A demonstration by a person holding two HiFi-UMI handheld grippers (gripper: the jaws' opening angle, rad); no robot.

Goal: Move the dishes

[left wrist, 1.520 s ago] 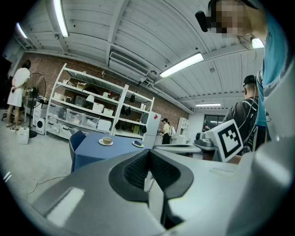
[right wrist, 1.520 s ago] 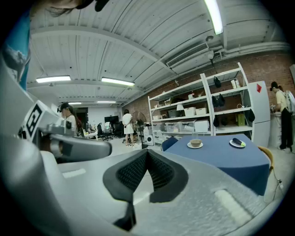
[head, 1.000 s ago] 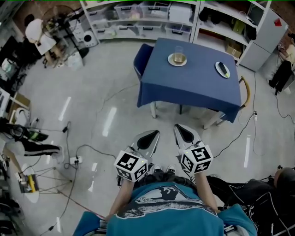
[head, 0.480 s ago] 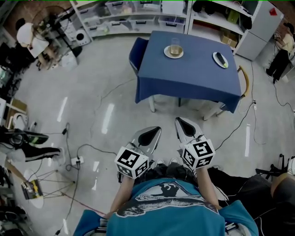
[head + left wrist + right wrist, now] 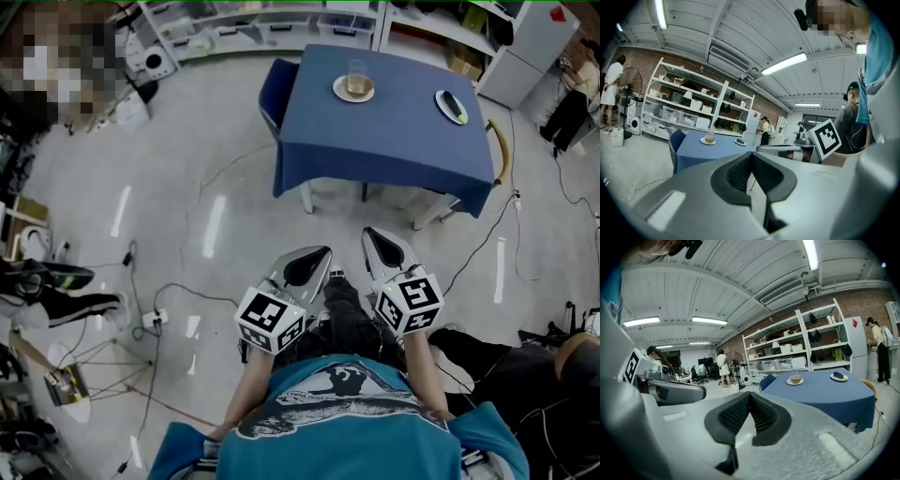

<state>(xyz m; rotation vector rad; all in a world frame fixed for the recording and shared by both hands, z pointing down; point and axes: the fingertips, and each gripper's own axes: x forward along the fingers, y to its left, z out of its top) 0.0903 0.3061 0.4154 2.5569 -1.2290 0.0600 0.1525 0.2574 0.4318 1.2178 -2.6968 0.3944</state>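
Note:
A table with a blue cloth (image 5: pixel 384 141) stands ahead across the floor. On it sits a small plate bearing a glass (image 5: pixel 353 86), and toward the right a second plate with a dark object (image 5: pixel 451 106). My left gripper (image 5: pixel 314 255) and right gripper (image 5: pixel 373 235) are held side by side before my body, well short of the table. Both are shut with nothing between them. In the left gripper view the shut left gripper (image 5: pixel 751 154) points at the table (image 5: pixel 701 151). The right gripper view shows the glass plate (image 5: pixel 794 379) and the other plate (image 5: pixel 839 376) beyond the shut right gripper (image 5: pixel 749 394).
A blue chair (image 5: pixel 272 94) stands at the table's left side and a wooden chair (image 5: pixel 502 169) at its right. Shelving with bins (image 5: pixel 281 28) lines the back wall. Cables and a power strip (image 5: pixel 150 323) lie on the floor to my left. People stand further off.
The view has shifted as I step forward, with a leg now showing between the grippers. Both grippers stay shut and held together. The dishes have not moved.

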